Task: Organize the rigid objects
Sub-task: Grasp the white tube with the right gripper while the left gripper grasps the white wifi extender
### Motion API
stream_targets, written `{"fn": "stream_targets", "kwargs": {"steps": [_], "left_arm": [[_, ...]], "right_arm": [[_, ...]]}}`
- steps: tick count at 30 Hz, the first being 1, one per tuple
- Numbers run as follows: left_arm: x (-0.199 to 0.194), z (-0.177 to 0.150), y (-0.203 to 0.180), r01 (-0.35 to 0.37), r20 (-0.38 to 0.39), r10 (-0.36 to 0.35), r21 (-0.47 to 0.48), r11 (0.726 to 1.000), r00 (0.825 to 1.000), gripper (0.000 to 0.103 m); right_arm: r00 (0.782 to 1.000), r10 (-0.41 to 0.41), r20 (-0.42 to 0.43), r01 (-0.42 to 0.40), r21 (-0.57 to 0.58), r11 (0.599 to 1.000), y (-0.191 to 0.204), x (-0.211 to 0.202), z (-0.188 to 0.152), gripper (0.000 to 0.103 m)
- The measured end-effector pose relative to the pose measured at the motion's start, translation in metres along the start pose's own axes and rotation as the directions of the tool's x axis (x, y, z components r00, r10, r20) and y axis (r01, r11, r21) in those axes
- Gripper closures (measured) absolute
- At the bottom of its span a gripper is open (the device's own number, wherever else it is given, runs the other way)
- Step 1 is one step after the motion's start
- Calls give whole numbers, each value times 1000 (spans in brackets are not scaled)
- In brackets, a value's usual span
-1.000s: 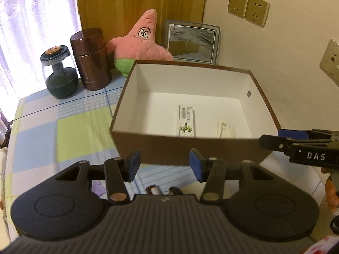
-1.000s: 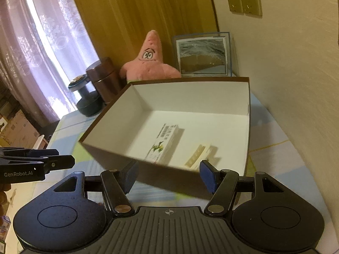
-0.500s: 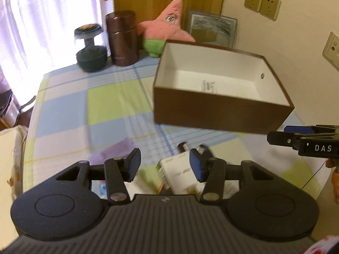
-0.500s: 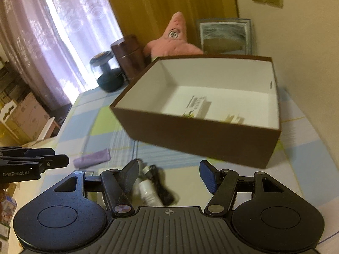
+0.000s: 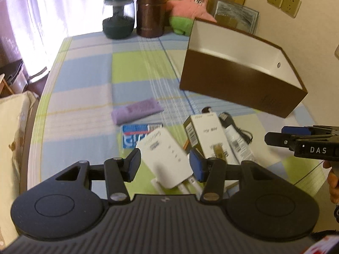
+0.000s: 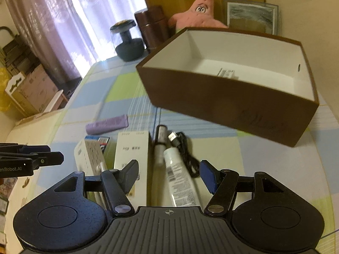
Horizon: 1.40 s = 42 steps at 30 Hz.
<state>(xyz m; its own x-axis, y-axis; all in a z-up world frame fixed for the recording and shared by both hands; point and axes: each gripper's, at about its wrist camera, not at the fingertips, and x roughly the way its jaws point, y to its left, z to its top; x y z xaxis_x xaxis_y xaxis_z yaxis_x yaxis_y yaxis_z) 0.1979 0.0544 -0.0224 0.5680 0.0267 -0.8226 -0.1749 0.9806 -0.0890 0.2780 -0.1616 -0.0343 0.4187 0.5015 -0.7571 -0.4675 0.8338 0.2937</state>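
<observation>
Big brown cardboard box with a white inside (image 6: 231, 105) is sitting far right on the checked counter (image 5: 84, 80), only a small carton or two showing in it. So most stuff is still waiting near: white power adapter (image 5: 167, 158), tall white carton (image 6: 132, 148), white tube (image 6: 180, 180), black cable (image 6: 186, 148), purple case (image 5: 137, 110). Left gripper (image 5: 164, 164) and right gripper (image 6: 169, 173) jaws are hanging released, gripping nothing. Nothing's really blocking.

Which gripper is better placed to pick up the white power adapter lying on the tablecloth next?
Left, probably. The left gripper has open, empty jaws framing the white power adapter. The right gripper instead hangs over the white tube and black cable, with the tall white carton between it and the adapter.
</observation>
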Motion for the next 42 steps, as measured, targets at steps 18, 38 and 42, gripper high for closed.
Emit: {"fn": "stream_targets", "kwargs": {"steps": [18,38,42], "left_arm": [[25,-18,1,-12,-60,7,-68,998,998,56],[41,-18,-4,-70,-80,58,-146,987,995,55],[41,-17,-4,-67,-76,55,-168,984,996,51]], "right_arm": [[998,-11,-67,0,-162,987,-6,45,-27,45],[993,-37,-111,-4,-346,938,-6,94,-39,65],[994,-30,-107,-11,-365,931,-6,92,-40,66]]}}
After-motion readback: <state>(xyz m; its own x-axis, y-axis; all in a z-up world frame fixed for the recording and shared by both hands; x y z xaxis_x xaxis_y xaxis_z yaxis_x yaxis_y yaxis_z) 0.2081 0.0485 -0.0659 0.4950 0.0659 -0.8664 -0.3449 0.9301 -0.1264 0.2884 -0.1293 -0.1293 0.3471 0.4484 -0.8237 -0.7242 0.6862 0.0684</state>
